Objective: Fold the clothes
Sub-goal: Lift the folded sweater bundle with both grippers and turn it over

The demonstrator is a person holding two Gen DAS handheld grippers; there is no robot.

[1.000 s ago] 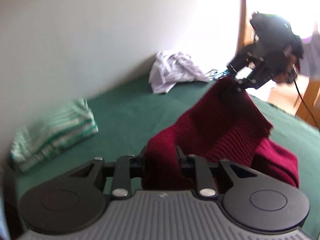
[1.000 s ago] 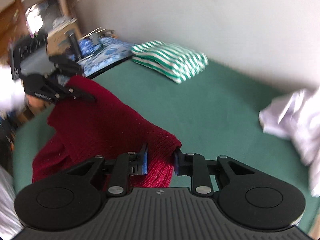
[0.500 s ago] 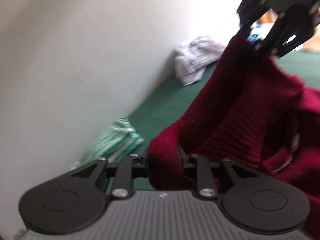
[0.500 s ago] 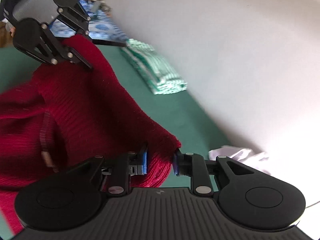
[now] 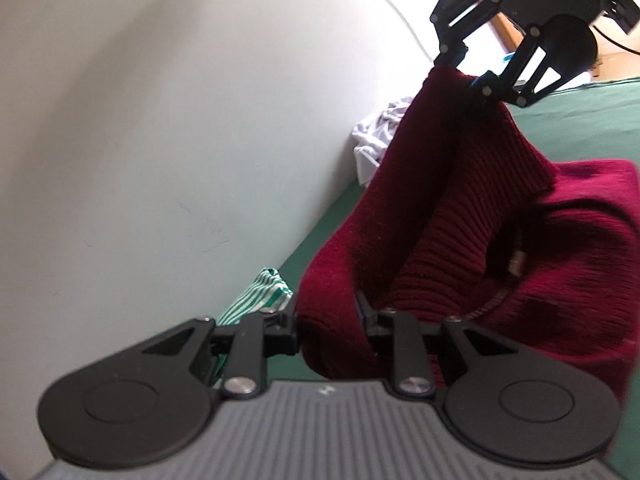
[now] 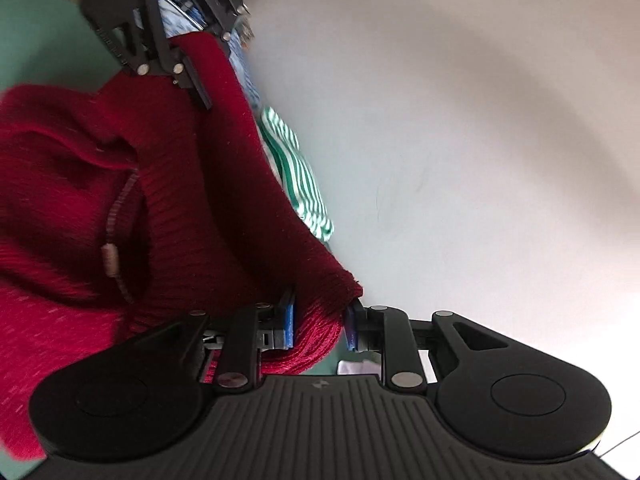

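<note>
- Nearest, the left gripper (image 5: 328,320) and right gripper (image 6: 320,326) were each clamped on a ribbed edge of the dark red knitted sweater (image 5: 480,220); its body sagged onto the green cloth-covered table (image 5: 592,120)
- Keeping that edge taut and level looked wise; beyond lay the folded green-and-white striped garment (image 6: 304,184)

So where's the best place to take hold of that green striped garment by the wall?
Take the green striped garment by its thick folded edge, coming in from the open green surface side. It lies hard against the wall, so there looks to be no room for a tool behind it.
</note>
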